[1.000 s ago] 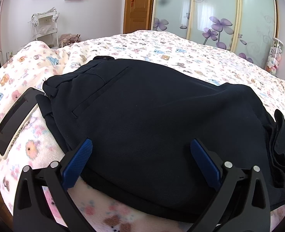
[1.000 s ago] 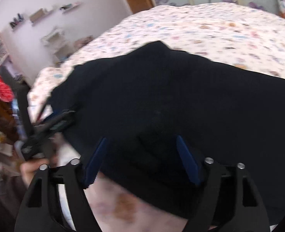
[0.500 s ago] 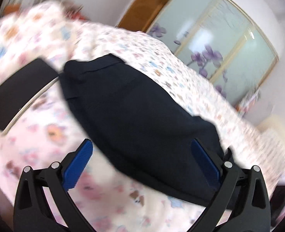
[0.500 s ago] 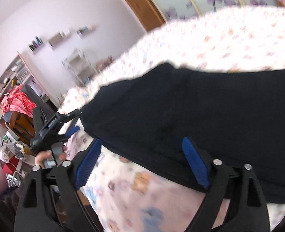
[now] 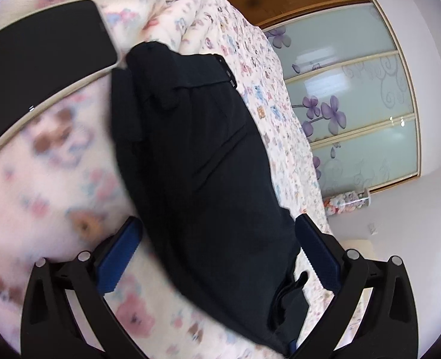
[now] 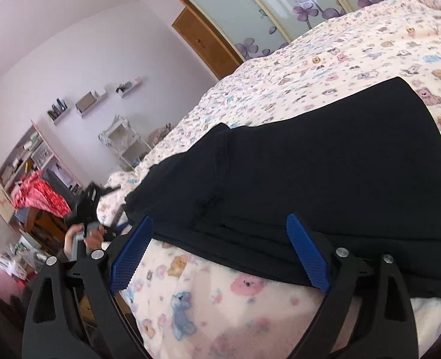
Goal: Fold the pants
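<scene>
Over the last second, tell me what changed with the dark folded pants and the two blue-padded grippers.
Both grippers drew back from the dark navy folded pants. The left gripper rolled sideways, so its view now tilts, and the right gripper lifted off the fold's near edge onto the bear-print blanket. Both stayed open, gripping nothing. The pants stayed folded in place, and the black phone stayed beside the waistband.

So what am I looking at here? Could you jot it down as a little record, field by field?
setting: bedroom, bed with bear-print blanket
garment: black pants, folded into a compact stack on the blanket
left gripper: open, holding nothing
right gripper: open, at the near edge of the stack
beside the pants: dark phone, screen off
background: sliding wardrobe doors with purple flowers
</scene>
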A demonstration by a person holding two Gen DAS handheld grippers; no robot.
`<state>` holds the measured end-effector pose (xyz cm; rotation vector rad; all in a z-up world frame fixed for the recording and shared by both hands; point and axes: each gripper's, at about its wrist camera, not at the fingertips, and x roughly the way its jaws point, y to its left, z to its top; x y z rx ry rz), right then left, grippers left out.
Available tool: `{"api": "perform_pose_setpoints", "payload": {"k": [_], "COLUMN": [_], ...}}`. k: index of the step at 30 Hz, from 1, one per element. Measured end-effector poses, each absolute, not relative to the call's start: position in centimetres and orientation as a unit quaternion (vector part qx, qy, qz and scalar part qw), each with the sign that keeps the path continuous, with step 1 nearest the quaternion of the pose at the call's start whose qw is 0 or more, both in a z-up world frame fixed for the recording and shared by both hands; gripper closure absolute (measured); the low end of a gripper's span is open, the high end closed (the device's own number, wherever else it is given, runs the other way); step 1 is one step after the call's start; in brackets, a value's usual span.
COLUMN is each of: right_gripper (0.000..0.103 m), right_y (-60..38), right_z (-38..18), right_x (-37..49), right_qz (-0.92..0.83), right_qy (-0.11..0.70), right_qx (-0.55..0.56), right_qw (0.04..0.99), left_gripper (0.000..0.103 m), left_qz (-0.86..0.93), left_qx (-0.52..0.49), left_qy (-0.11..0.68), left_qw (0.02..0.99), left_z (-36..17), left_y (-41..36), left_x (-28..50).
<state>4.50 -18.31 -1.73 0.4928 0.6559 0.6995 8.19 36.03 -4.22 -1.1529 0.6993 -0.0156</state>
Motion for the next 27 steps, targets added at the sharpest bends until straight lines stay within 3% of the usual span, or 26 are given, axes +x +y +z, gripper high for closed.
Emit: {"api": "perform_pose_setpoints", "payload": {"k": [8, 16, 19, 23, 27], "right_gripper": [0.009, 0.009, 0.009, 0.009, 0.007], "right_y": [-18.0, -17.1, -16.2, -15.3, -15.3], "right_z": [-2.0, -1.5, -0.9, -0.6, -0.3], "right_x": [4.3, 3.6, 3.0, 2.5, 2.4], "right_qz": [0.336, 0.336, 0.337, 0.343, 0.334], "right_qy": [0.314, 0.301, 0.289, 0.286, 0.283], "right_qx": [0.232, 0.205, 0.175, 0.148, 0.146], "right_qw": [0.857, 0.869, 0.879, 0.882, 0.887], "left_gripper": [0.002, 0.017, 0.031, 0.063, 0.077], "left_qz": [-0.054, 0.016, 0.057, 0.109, 0.125], "left_qx": [-0.515, -0.488, -0.446, -0.412, -0.384], "left_qy": [0.287, 0.331, 0.358, 0.379, 0.378], "left_qw": [0.806, 0.807, 0.818, 0.822, 0.833], "left_z": [-2.1, -3.5, -2.9, -2.7, -2.0], "left_y": [35.8, 35.1, 34.0, 33.7, 33.4], "left_x": [9.4, 10.7, 11.7, 11.8, 11.3]}}
